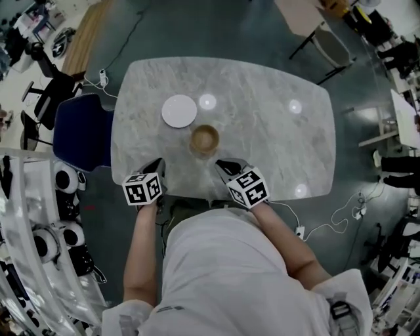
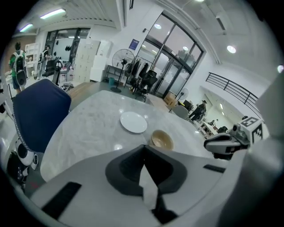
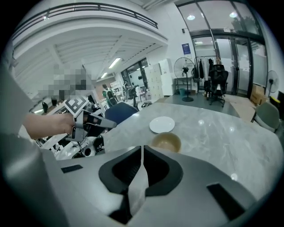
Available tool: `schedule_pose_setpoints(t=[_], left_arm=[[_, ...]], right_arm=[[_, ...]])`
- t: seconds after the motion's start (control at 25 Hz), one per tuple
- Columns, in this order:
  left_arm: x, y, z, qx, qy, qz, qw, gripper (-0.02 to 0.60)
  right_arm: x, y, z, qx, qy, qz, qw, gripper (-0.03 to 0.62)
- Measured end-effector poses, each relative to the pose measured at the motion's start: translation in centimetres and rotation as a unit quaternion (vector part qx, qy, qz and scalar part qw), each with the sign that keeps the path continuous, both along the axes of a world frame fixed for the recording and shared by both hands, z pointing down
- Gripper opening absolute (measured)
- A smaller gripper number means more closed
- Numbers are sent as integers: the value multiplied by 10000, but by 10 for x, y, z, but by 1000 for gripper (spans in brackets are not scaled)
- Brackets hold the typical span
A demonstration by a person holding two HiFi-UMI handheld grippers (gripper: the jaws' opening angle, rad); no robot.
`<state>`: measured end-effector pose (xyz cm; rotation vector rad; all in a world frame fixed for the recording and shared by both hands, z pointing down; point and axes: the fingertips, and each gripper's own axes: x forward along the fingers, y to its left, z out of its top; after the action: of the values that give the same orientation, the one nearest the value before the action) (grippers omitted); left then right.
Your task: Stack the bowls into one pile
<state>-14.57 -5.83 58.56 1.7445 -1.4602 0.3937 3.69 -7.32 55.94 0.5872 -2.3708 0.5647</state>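
A tan bowl (image 1: 205,138) stands upright on the grey marble table (image 1: 275,131), near its front middle. A white shallow dish (image 1: 179,110) lies just behind and to the left of it, apart from the bowl. Both grippers hover at the table's near edge. My left gripper (image 1: 157,163) is left of the bowl, my right gripper (image 1: 220,165) just in front of it. In the left gripper view the jaws (image 2: 144,146) meet with nothing between them, and the bowl (image 2: 161,139) and dish (image 2: 133,122) lie ahead. My right gripper (image 3: 142,147) looks the same, with the bowl (image 3: 166,142) close ahead.
A blue chair (image 1: 82,131) stands at the table's left side. White equipment on a rack (image 1: 46,236) fills the lower left. Cables and a plug (image 1: 300,231) lie on the floor at the right. Another table (image 1: 308,13) stands far back.
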Motion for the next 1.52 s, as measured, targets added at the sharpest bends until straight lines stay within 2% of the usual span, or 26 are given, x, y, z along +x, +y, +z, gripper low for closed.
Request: schedule_pose_setpoints(t=[0.24,0.44,0.8,1.0,1.16,1.32,1.52], left_arm=[[-21,33,-41,497,115,-469,9976,3],[-41,58,-87,1004,45,-919,9907,3],[-87,109,-144,1658,-401,-1709,9704,3],[-108,137,-170,2035,-503,-2056,9559,4],[-115,156,-189,2317,-624,-2191,9457,3],[-115,164,-205,2597,-944,-2027,9394,3],[-119,170,-222,2880,-910,-2092,9301,3]], right_arm=[[-44,8,-20,-52,-342,-474,9983,26],[-79,16,-51,-51,-671,-848,9941,26],[-146,42,-105,-11,-1268,-1591,9791,26],[-174,59,-133,128,-1512,-1980,9684,26],[-189,72,-153,257,-1784,-2277,9569,26],[-199,86,-169,407,-2016,-2517,9457,26],[-204,99,-189,778,-2307,-2842,9273,26]])
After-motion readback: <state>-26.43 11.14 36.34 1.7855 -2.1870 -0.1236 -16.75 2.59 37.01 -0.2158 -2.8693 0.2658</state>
